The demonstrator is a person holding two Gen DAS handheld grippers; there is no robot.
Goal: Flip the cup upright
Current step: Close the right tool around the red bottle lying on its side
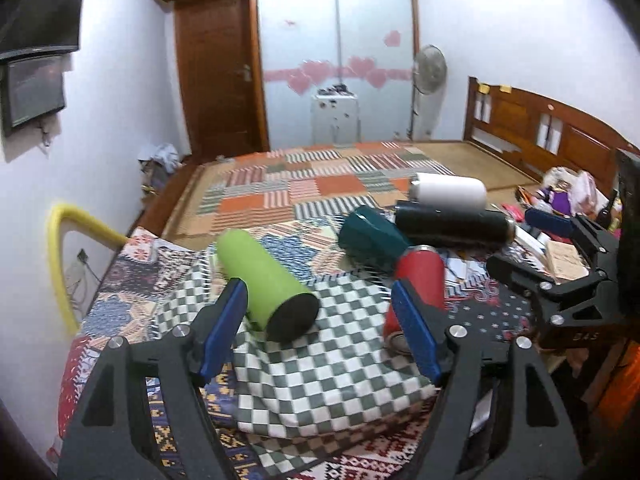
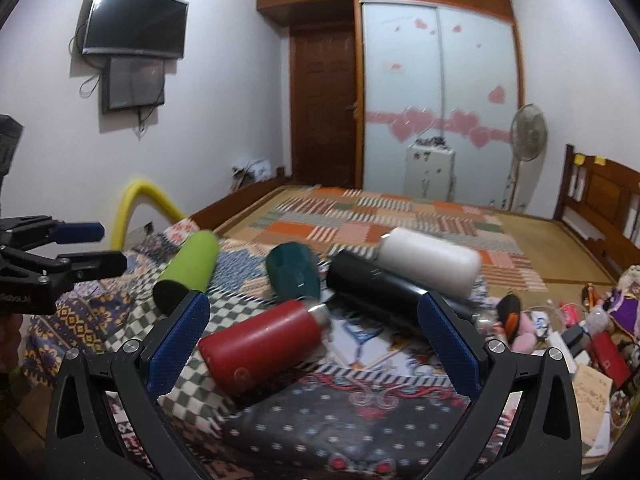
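Left gripper (image 1: 320, 312) spread wide, holding nothing, its blue pads (image 1: 224, 328) flanking the dark base of a green cup (image 1: 266, 280) lying on its side on a green-checked cloth (image 1: 320, 380). Right gripper (image 2: 314, 336) likewise released and empty (seen also at the right edge of the left wrist view), hovering over a red bottle (image 2: 260, 346) lying on its side across the patterned bedding (image 2: 360, 432), steel neck pointing away. Just beyond, a dark teal cup (image 2: 294, 272) on its side, open mouth toward the camera, between green cup and a black flask (image 2: 380, 284). Black flask lying crosswise, touching a white bottle (image 2: 430, 260) behind it. To the right, a jumble of toys and boxes (image 2: 580, 328), too blurred to name. Farther off, a patchwork bedspread (image 2: 360, 224), a wooden headboard (image 2: 600, 192), a standing fan (image 2: 528, 136), a heart-stickered wardrobe (image 2: 440, 92), a wooden door (image 2: 324, 108) and a wall-mounted TV (image 2: 136, 20).
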